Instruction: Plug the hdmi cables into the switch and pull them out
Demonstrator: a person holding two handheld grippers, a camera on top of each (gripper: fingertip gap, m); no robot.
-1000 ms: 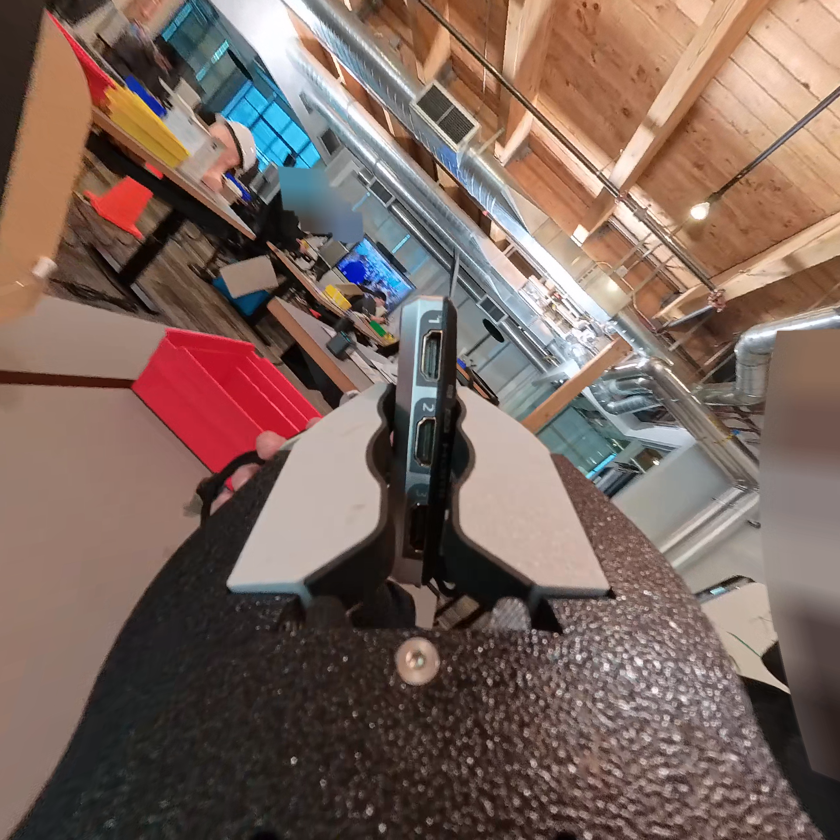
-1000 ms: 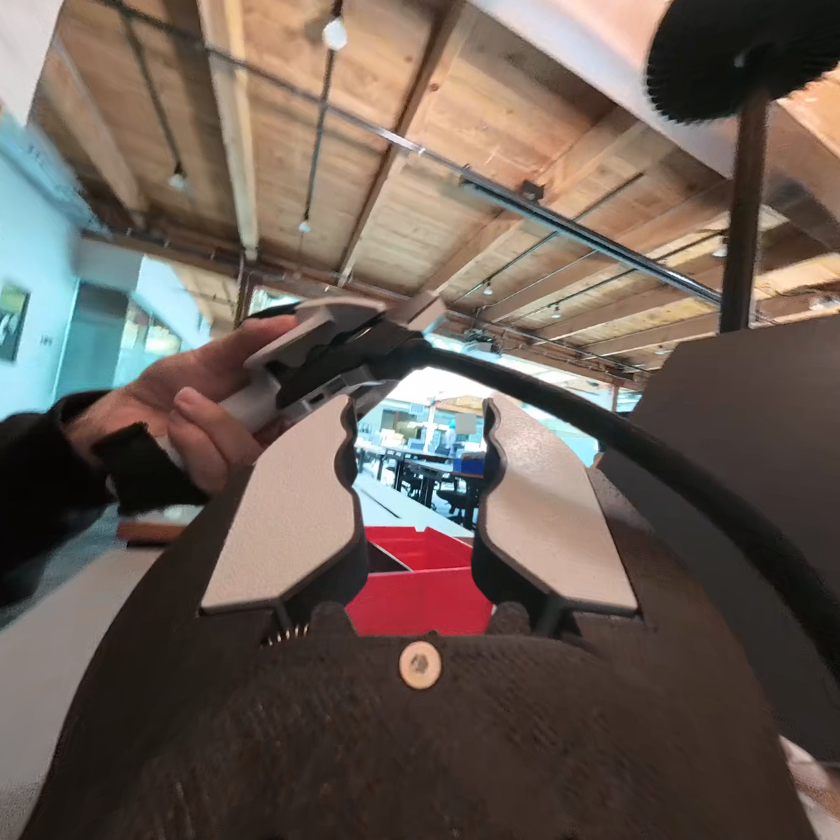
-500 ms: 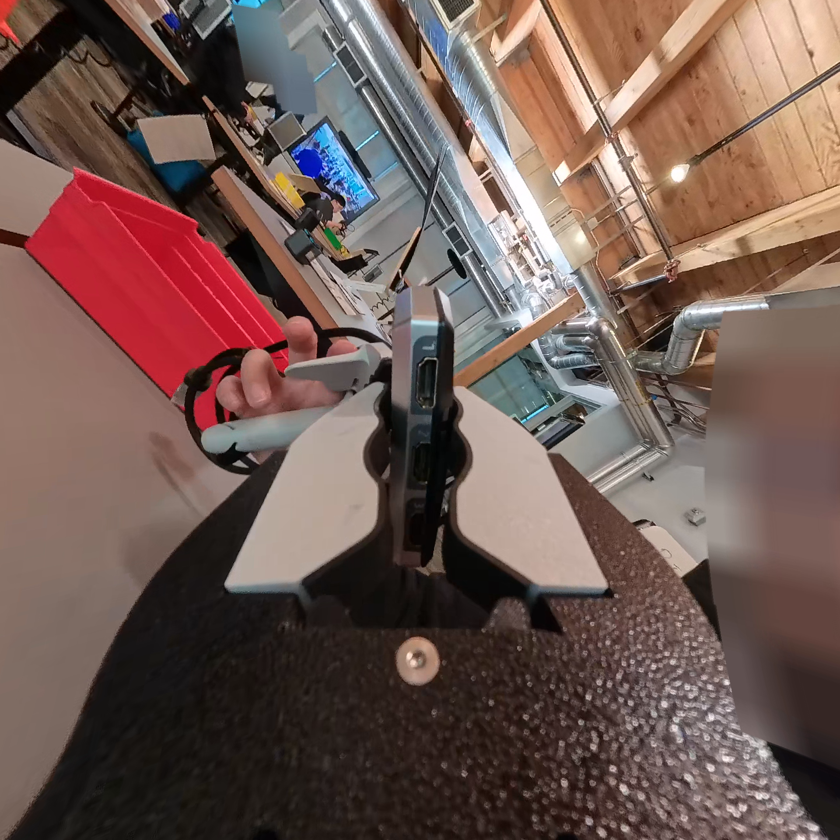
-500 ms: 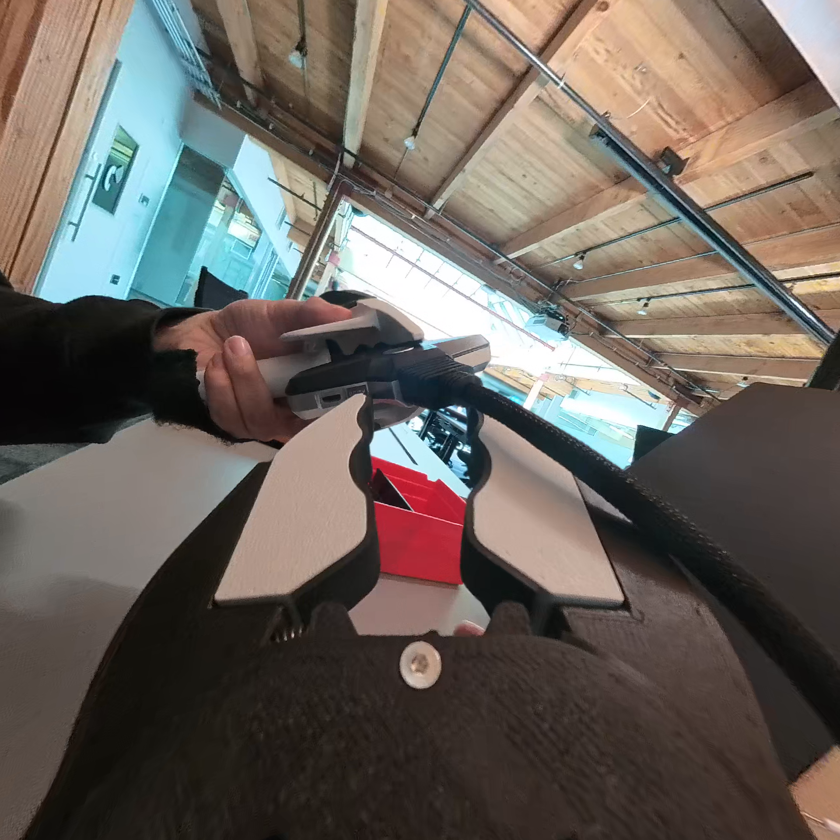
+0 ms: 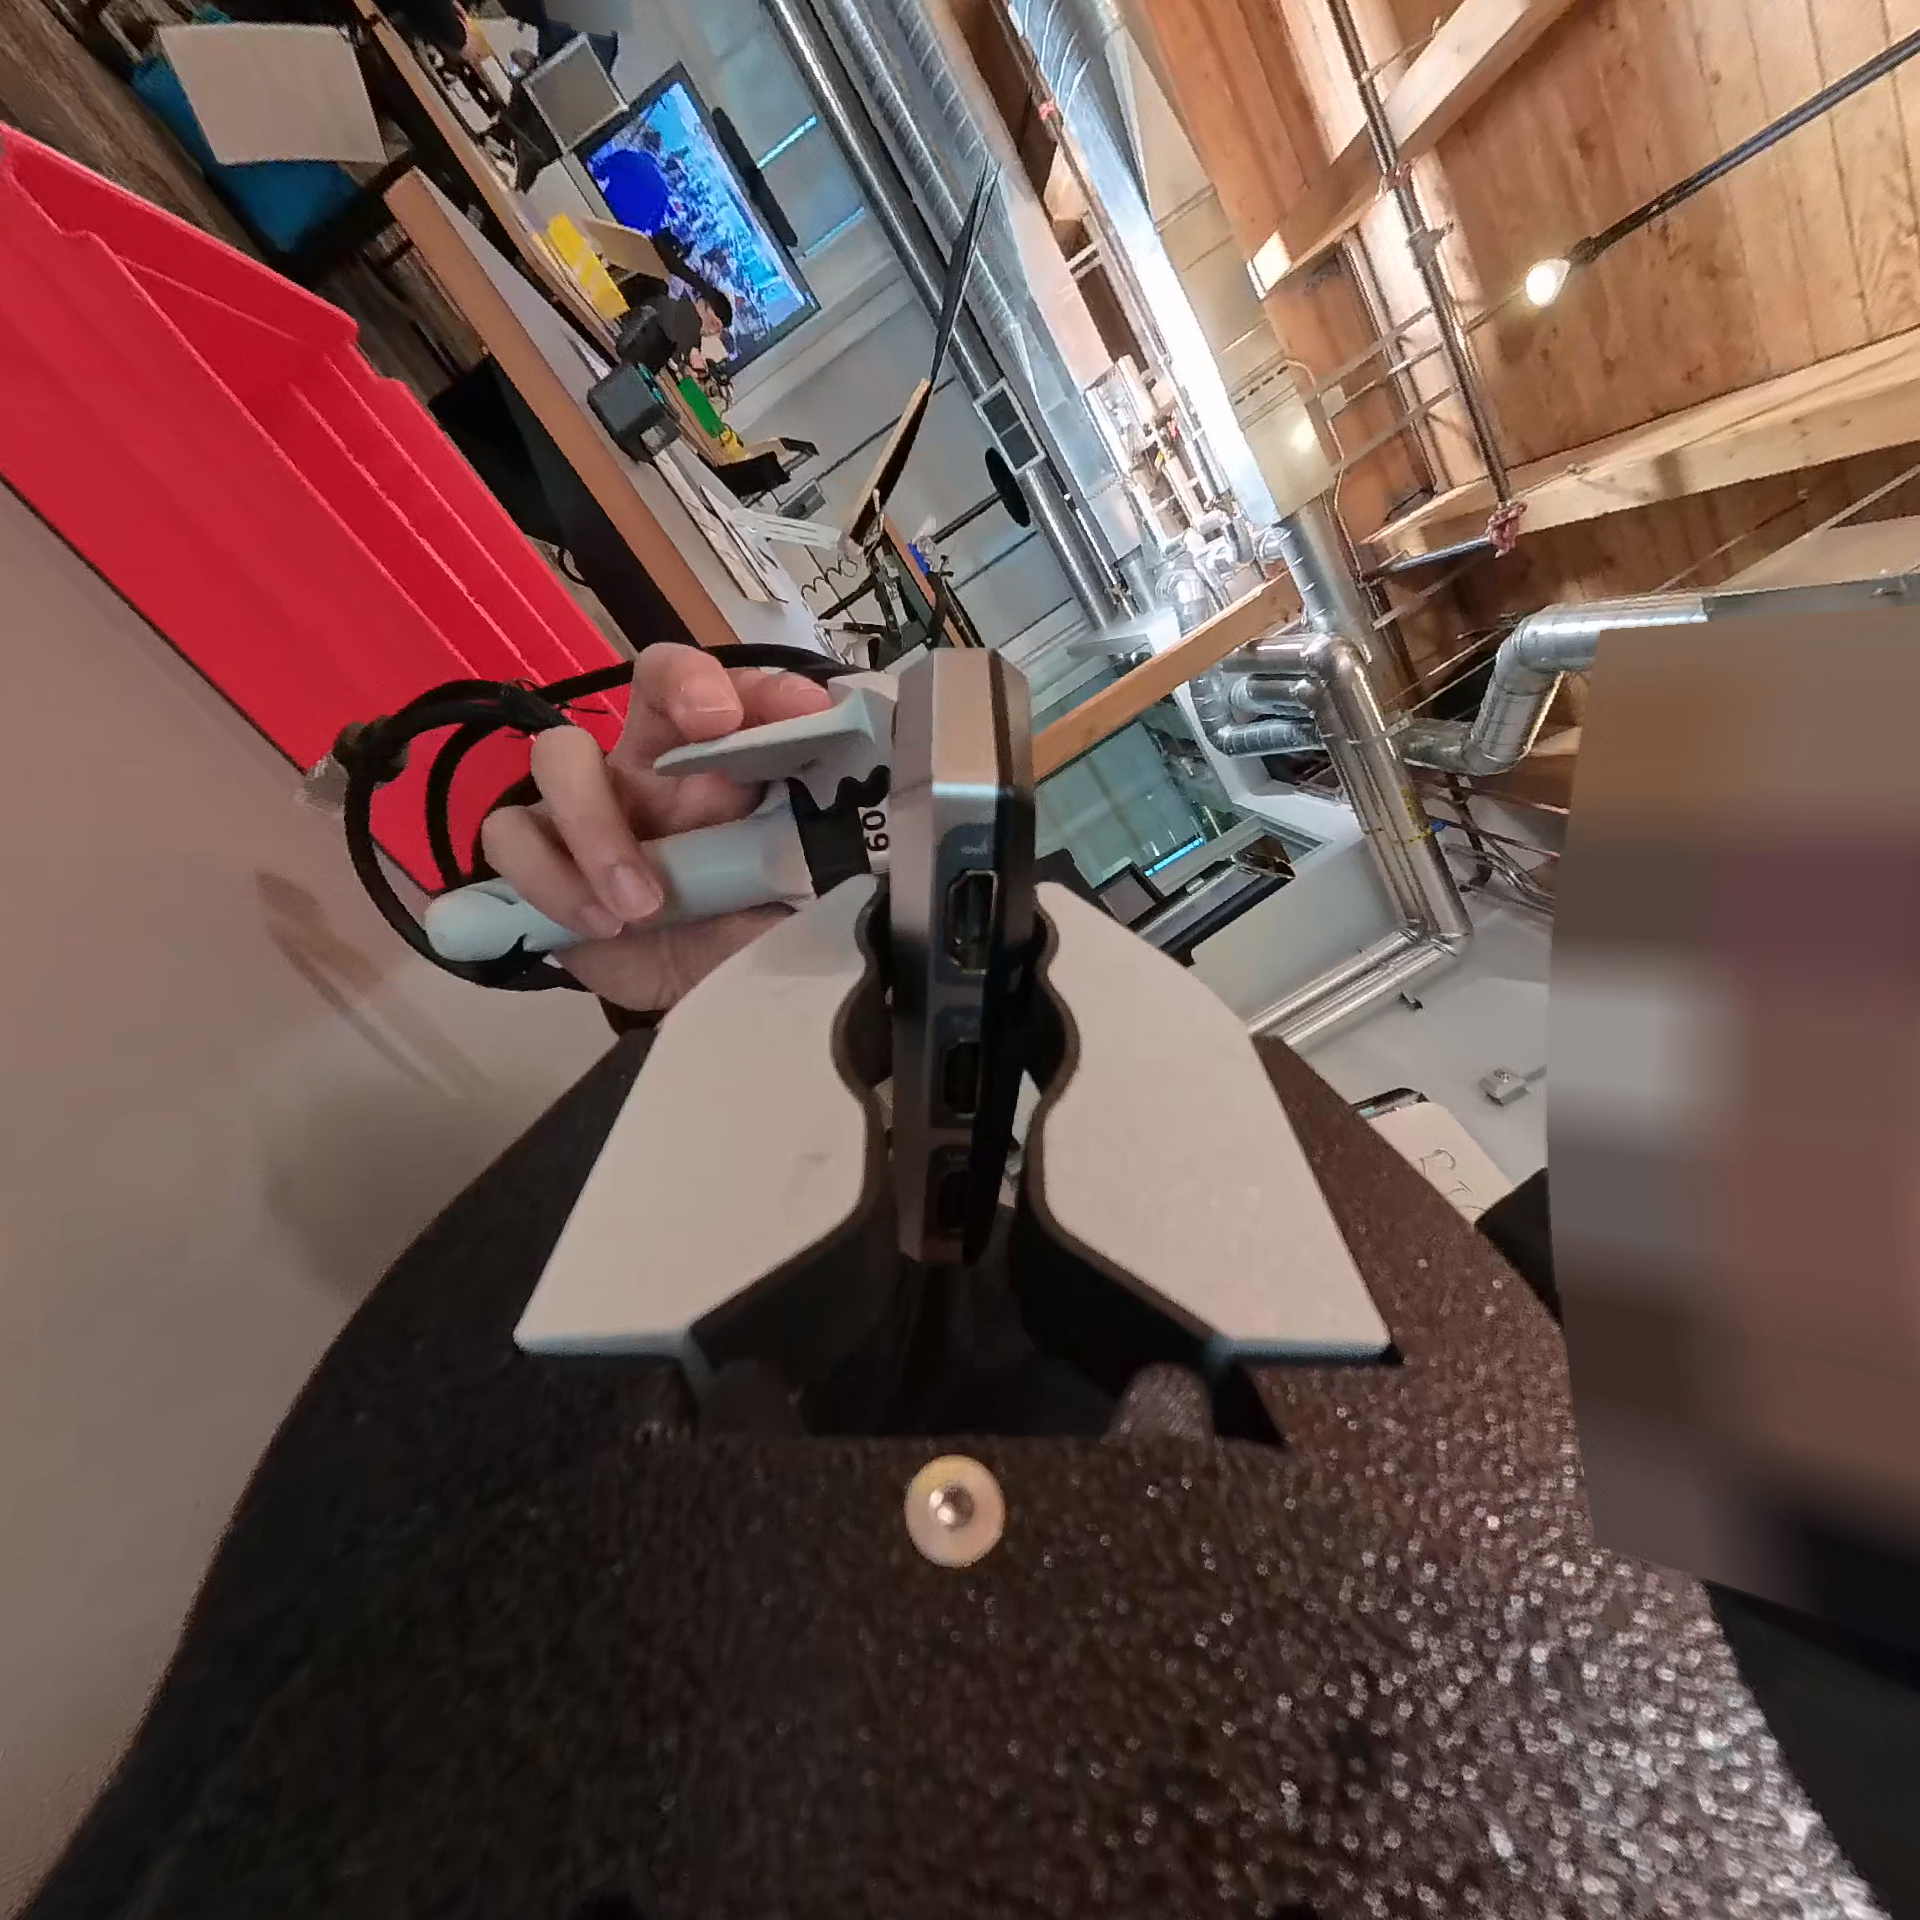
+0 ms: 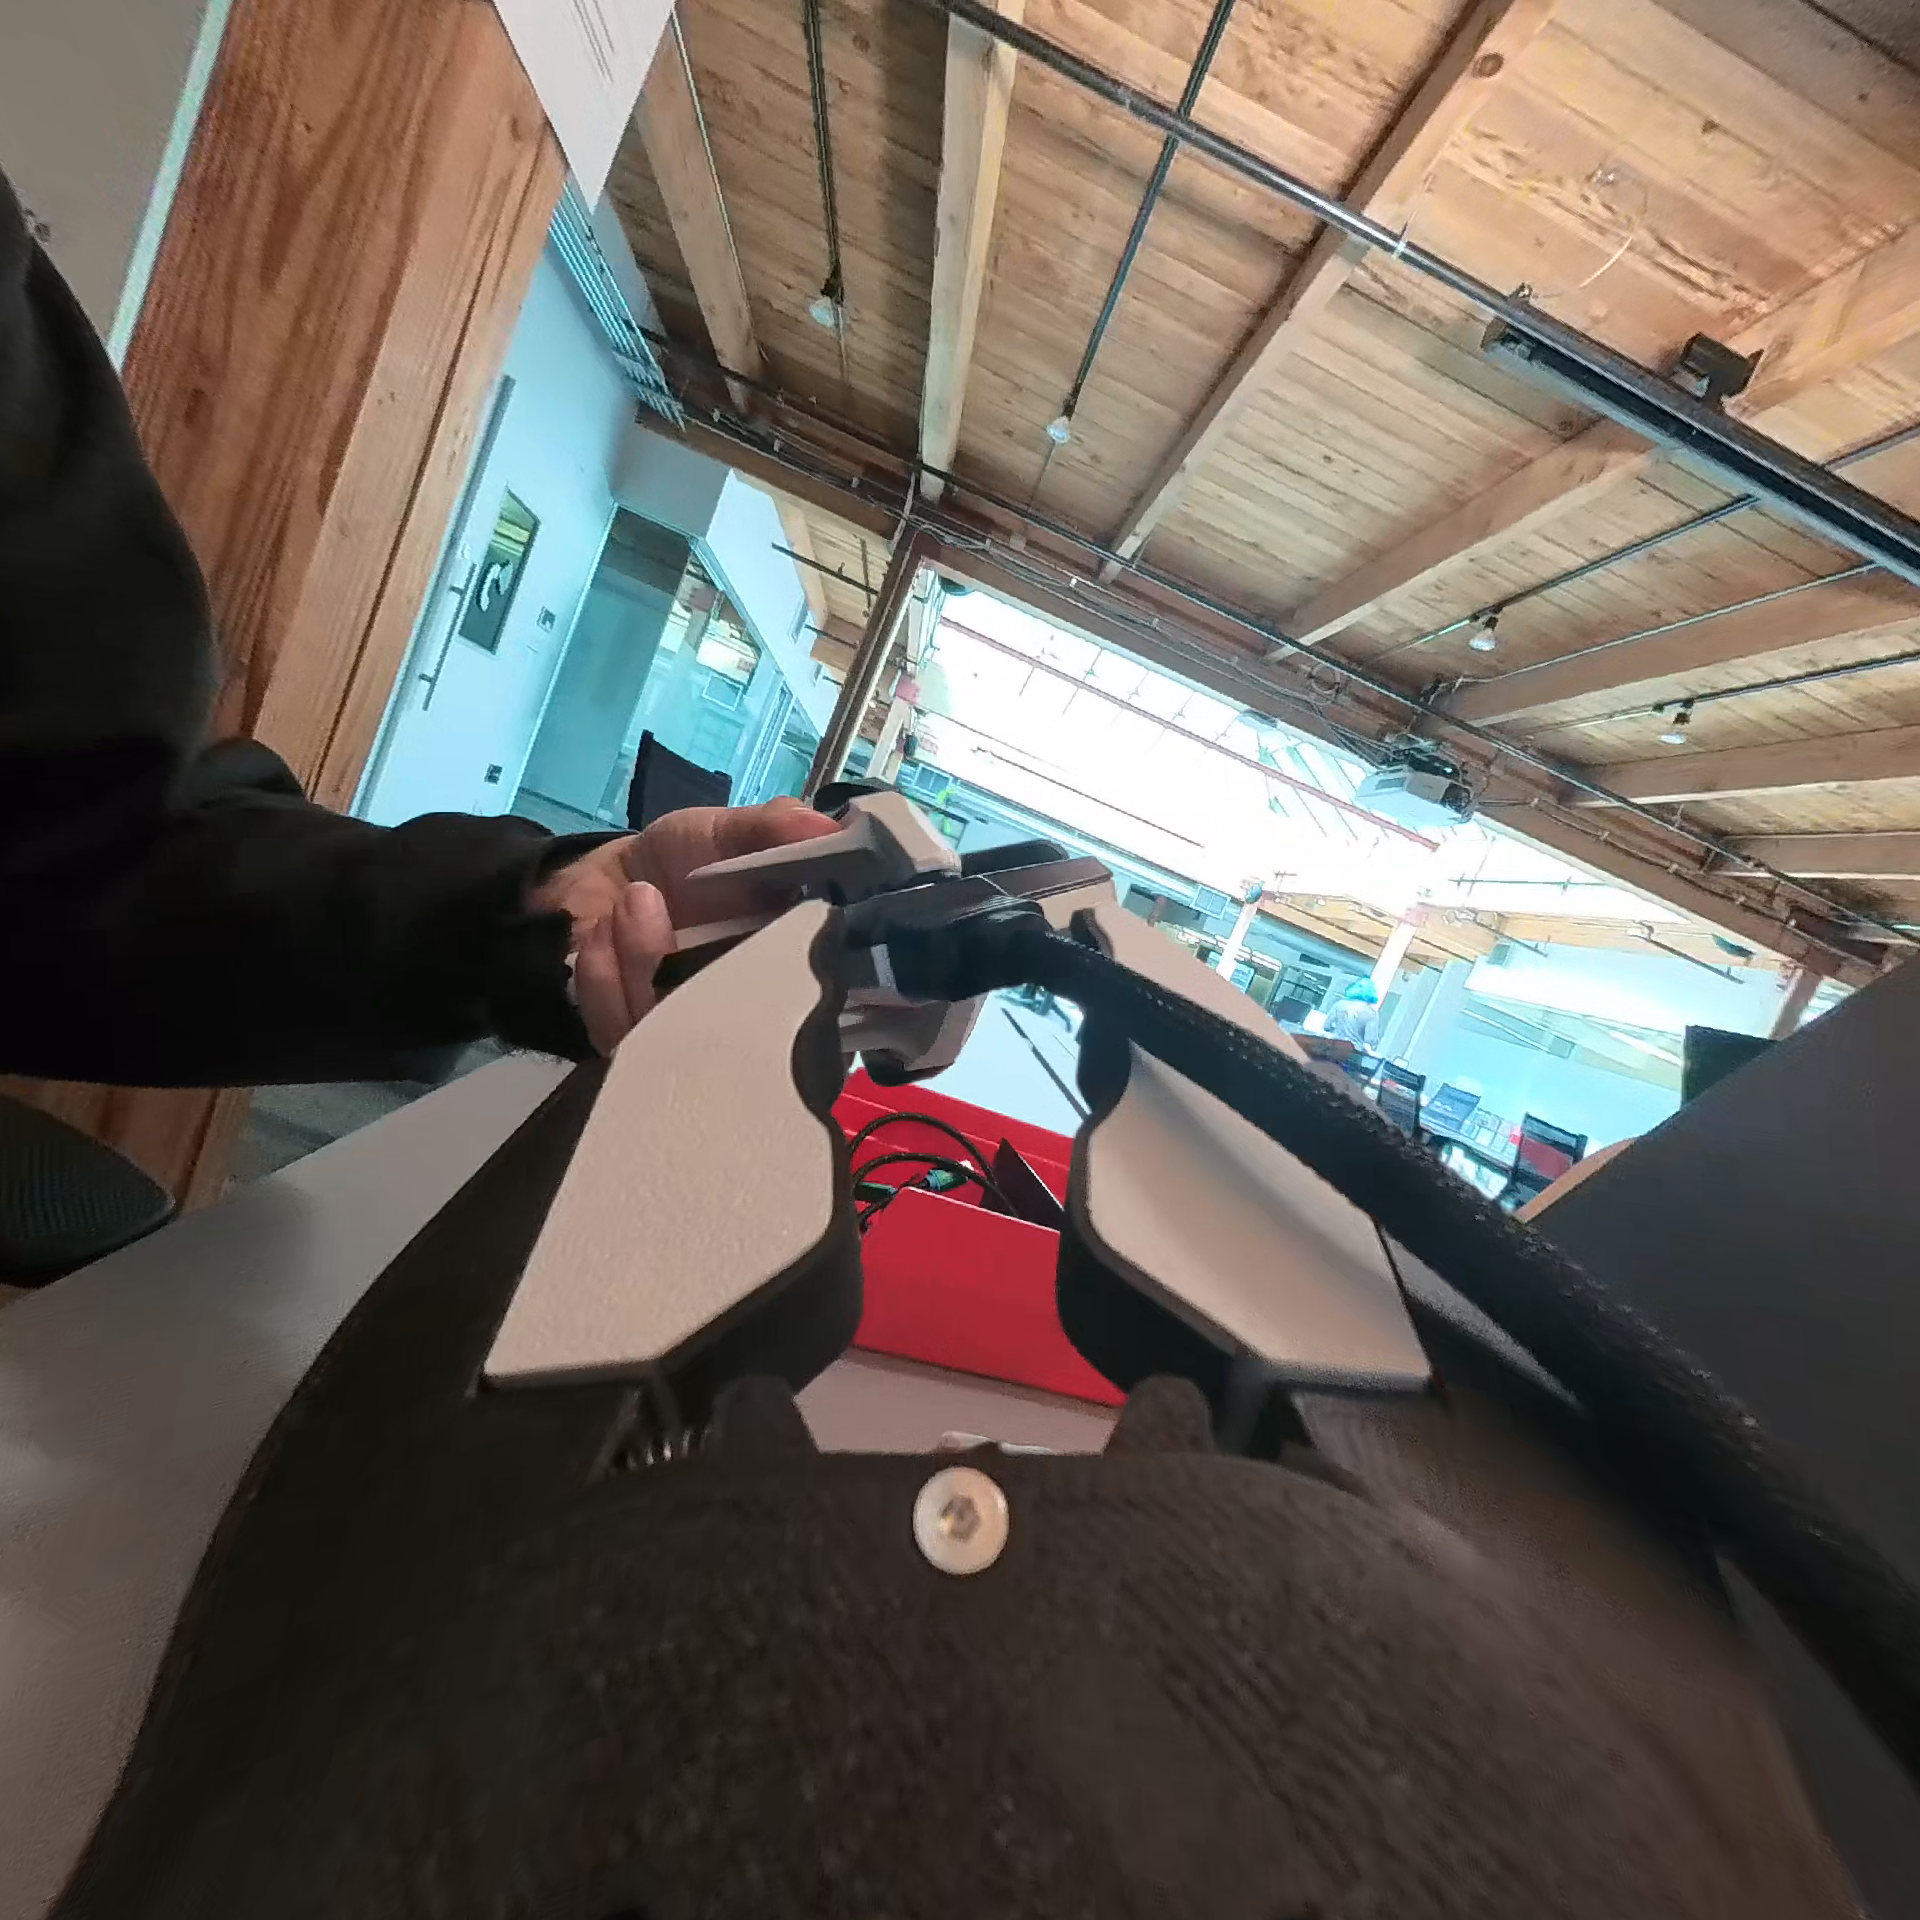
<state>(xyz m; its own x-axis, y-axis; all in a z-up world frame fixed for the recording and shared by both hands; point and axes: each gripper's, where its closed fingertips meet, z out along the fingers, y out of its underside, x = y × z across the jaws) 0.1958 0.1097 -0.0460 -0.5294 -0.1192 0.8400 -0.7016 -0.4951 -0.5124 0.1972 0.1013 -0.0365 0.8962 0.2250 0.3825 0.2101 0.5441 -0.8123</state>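
Closer now, right hand-held gripper [image 6: 951,971] spread around cable [image 6: 1226,1049]; left hand-held gripper [image 5: 956,966] pinching switch [image 5: 961,831].

We can make out small port markings on the edge of the switch [image 5: 961,935], printed digits on a black-and-white sticker [image 5: 871,831] just left of it, faint handwriting on a sheet of paper [image 5: 1449,1164] at right, and a pale mark on a dark wall sign [image 6: 497,587].
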